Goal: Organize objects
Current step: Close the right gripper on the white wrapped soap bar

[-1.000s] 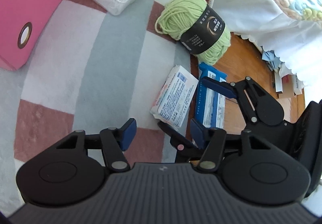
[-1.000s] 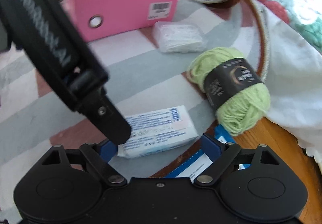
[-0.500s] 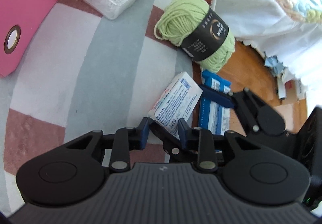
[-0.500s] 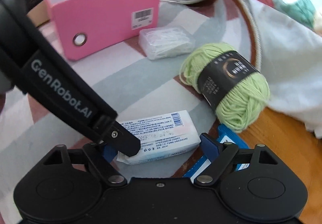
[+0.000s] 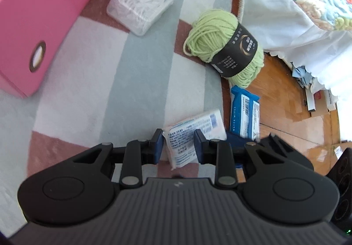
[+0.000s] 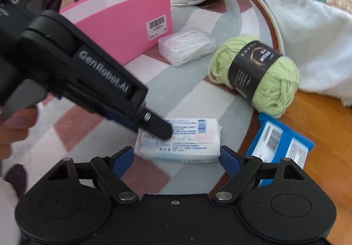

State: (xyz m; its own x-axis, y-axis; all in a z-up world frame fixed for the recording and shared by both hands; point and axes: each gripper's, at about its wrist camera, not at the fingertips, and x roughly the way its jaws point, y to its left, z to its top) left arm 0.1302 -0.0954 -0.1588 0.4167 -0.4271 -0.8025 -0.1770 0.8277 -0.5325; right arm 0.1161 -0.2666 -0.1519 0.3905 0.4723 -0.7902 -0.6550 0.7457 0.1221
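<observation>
A white tissue pack (image 5: 193, 132) (image 6: 182, 141) with blue print is pinched at one end between the pads of my left gripper (image 5: 178, 147) and sits slightly above the striped rug. My right gripper (image 6: 176, 158) is open, its blue pads on either side of the pack. A blue wet-wipes pack (image 5: 244, 113) (image 6: 279, 141) lies on the rug edge and wood floor. A green yarn ball (image 5: 226, 46) (image 6: 257, 73) with a black label lies beyond. A clear box of white floss picks (image 5: 140, 4) (image 6: 187, 46) sits by a pink file box (image 5: 37, 18) (image 6: 125, 24).
A round striped rug (image 5: 88, 73) covers the floor, with wood floor (image 5: 283, 99) to the right. A floral quilt and white bed skirt (image 5: 297, 9) hang at the right. Cardboard and papers (image 5: 316, 99) lie under the bed edge.
My left gripper closed from open onto the end of the tissue pack and turned it. My right gripper stayed open around the pack and drew back a little.
</observation>
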